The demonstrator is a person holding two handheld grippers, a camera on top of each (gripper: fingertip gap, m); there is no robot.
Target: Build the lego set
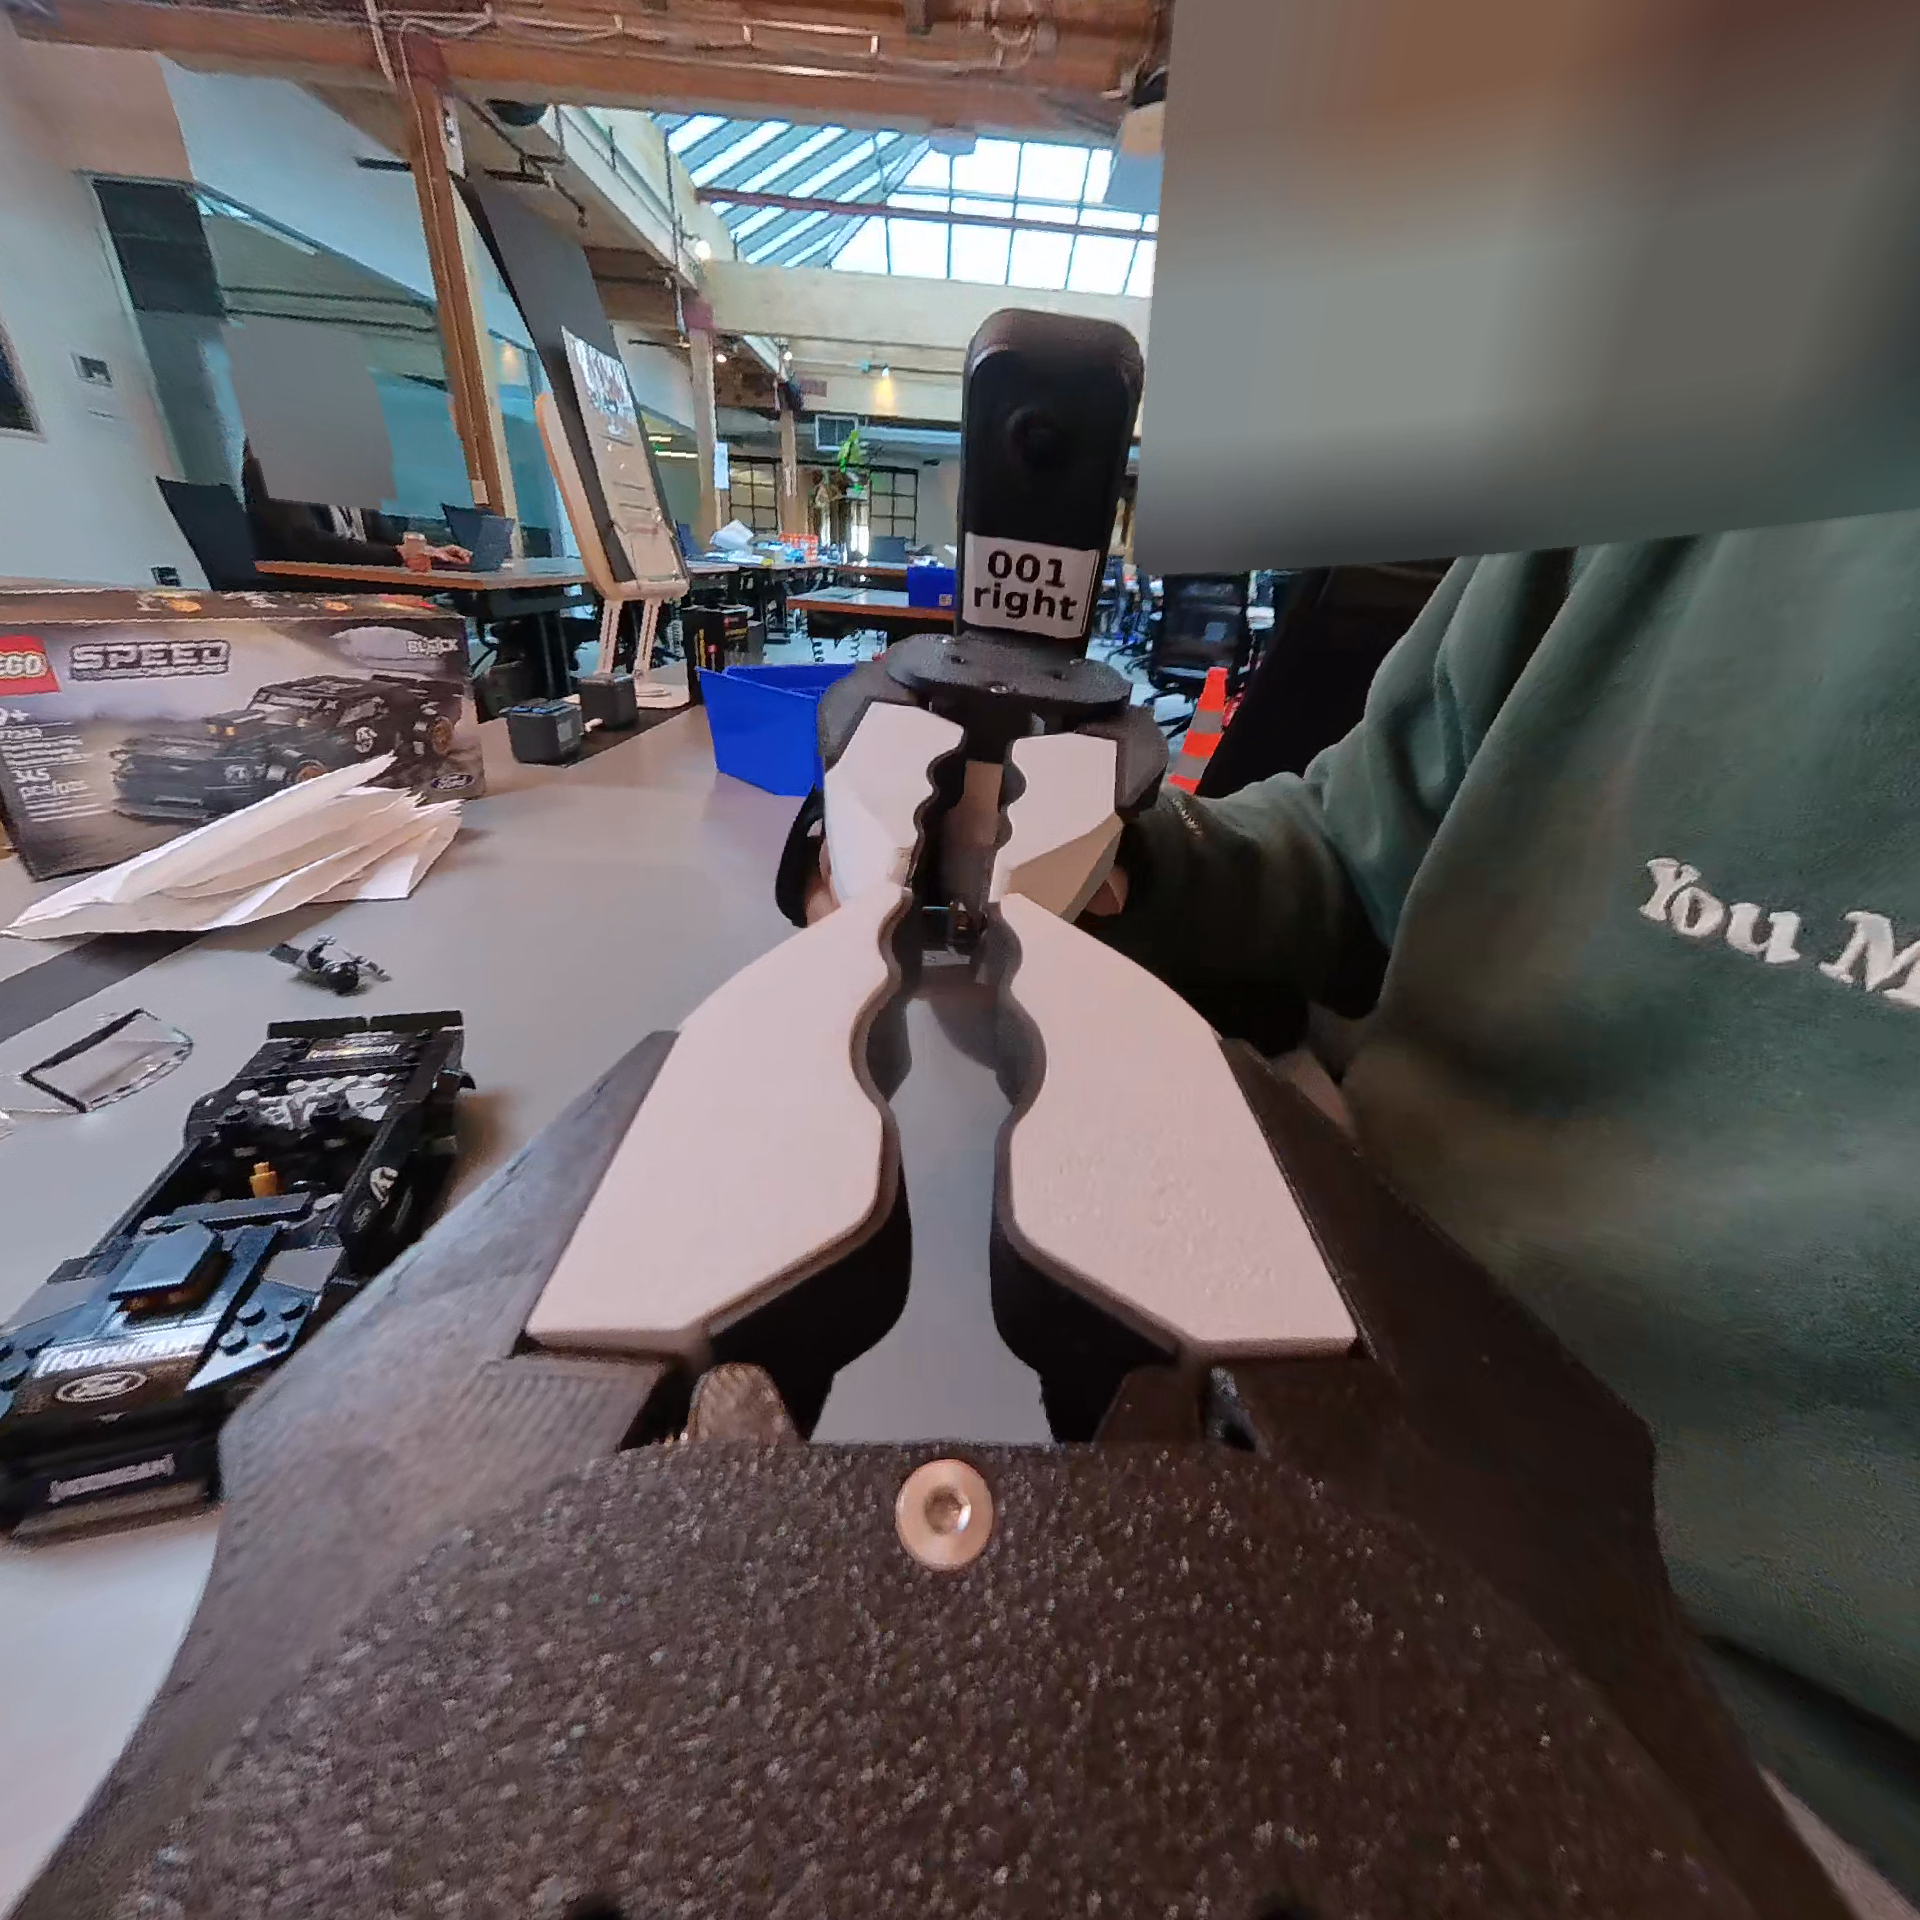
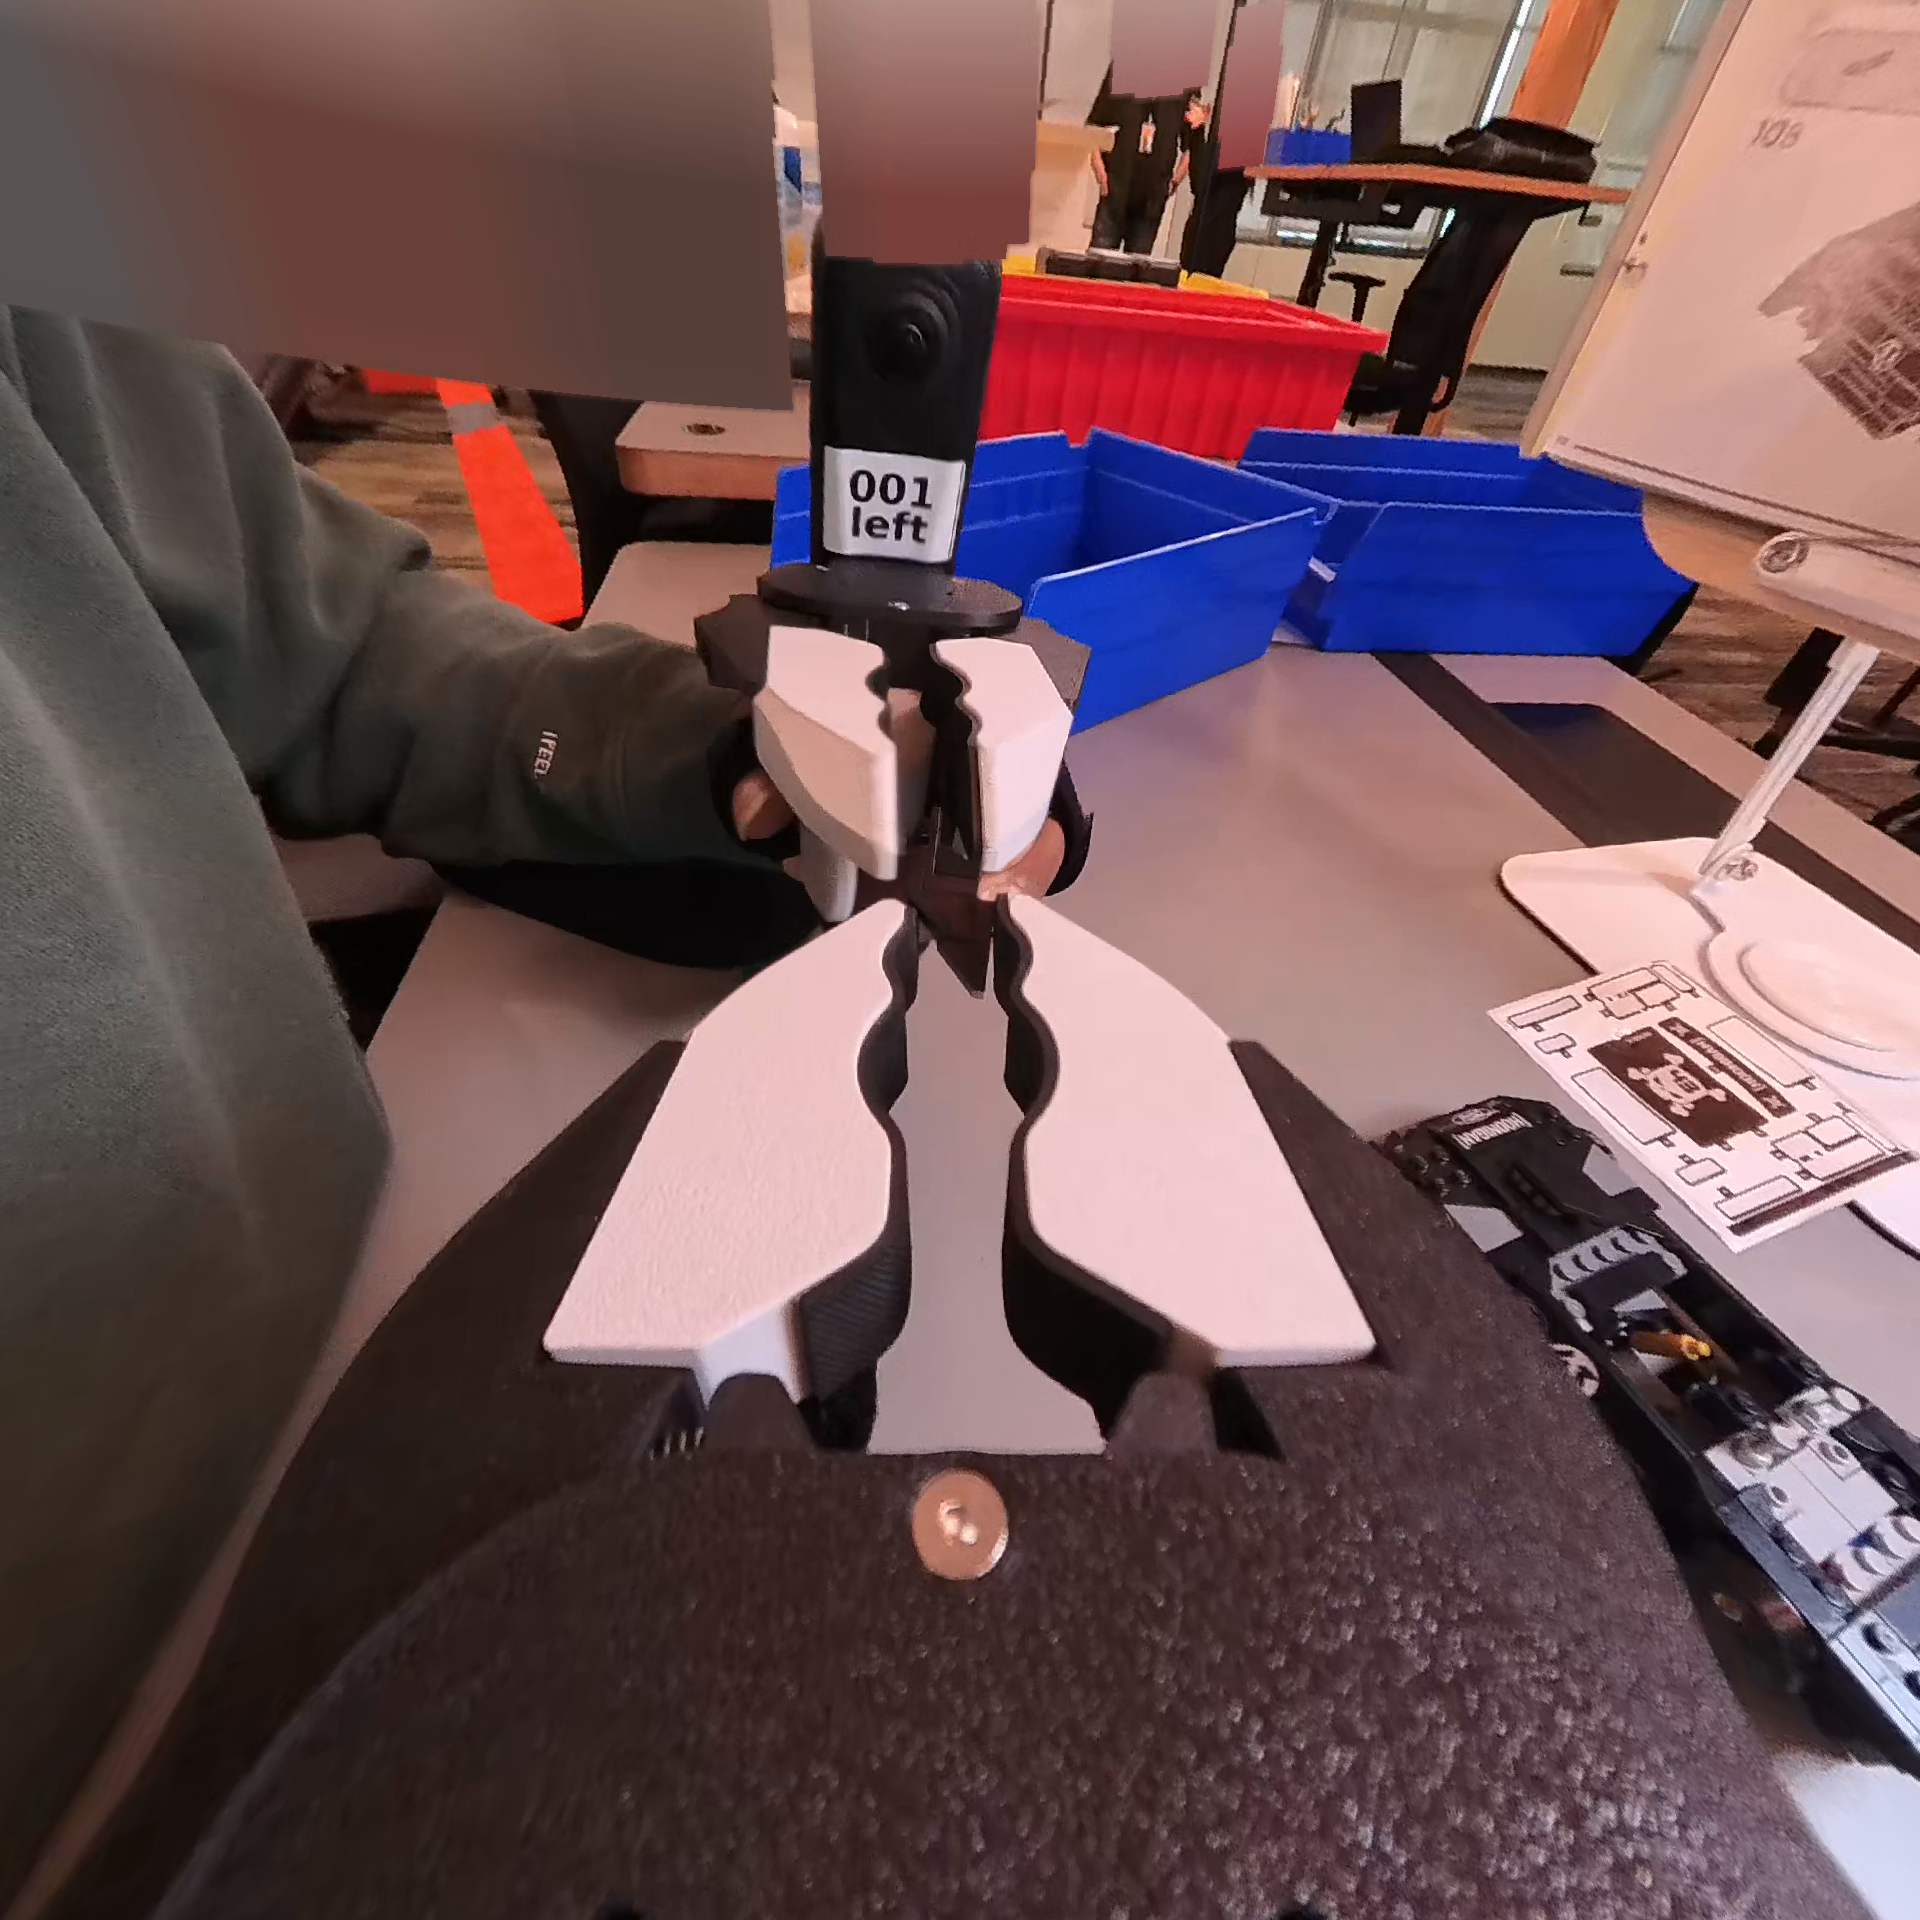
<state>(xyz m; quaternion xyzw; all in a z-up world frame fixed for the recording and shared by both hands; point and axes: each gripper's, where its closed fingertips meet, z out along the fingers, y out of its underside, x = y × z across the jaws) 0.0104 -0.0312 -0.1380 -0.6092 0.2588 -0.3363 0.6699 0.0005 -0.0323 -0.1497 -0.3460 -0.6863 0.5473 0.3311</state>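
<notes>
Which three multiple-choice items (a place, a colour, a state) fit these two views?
1. Where is the black lego car? A on the table, left of the left gripper; B in a bin; C on the floor.
2. The bin behind the blue bins is: A green; B red; C white.
3. The right gripper and the left one are: A tip to tip at a small black piece; B wide open; C laid down.
Key: A, it lies on the grey top; B, its red wall shows; A, both pairs of tips meet there.

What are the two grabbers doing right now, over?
Left gripper and right gripper tip to tip, both pinching a small black piece. Black car waits on table. Nothing in the way.
</notes>
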